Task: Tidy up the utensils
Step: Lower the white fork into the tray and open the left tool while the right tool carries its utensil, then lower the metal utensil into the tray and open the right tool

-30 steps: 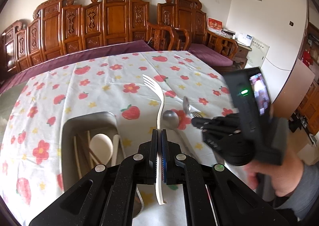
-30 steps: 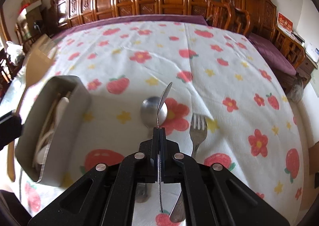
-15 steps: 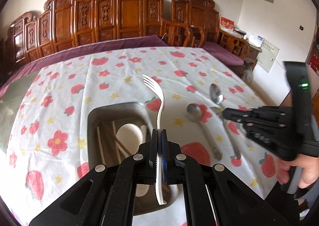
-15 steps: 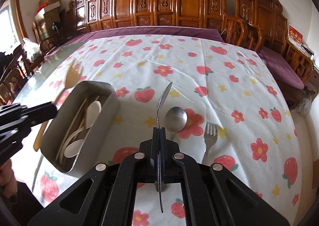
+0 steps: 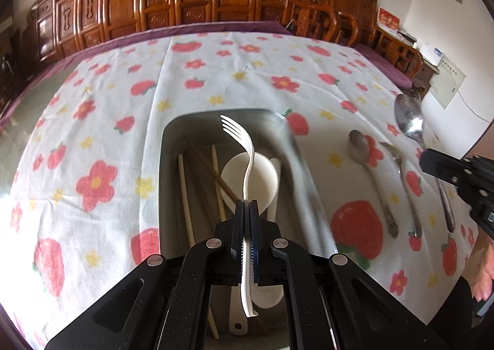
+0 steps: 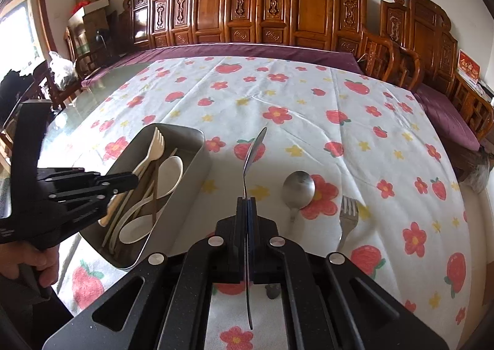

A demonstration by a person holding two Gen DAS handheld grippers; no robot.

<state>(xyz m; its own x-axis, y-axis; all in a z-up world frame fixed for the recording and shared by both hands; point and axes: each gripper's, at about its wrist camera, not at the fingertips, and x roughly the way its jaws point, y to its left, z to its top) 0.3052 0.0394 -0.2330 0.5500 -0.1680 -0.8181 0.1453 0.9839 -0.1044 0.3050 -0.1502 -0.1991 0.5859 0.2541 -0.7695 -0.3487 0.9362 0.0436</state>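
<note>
Over the metal tray, centre frame, the left gripper has brought its clenched white fork.
Right gripper jaws grip a raised steel spoon; both await dropping.

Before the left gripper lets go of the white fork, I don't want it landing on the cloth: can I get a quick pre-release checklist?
1. White fork clamped in left gripper: ok.
2. Fork over the metal tray: ok.
3. Room among the white spoons and chopsticks: ok.
4. Right gripper clear of tray, shut on metal spoon: ok.
5. Fork's height above the contents: cannot tell.
</note>
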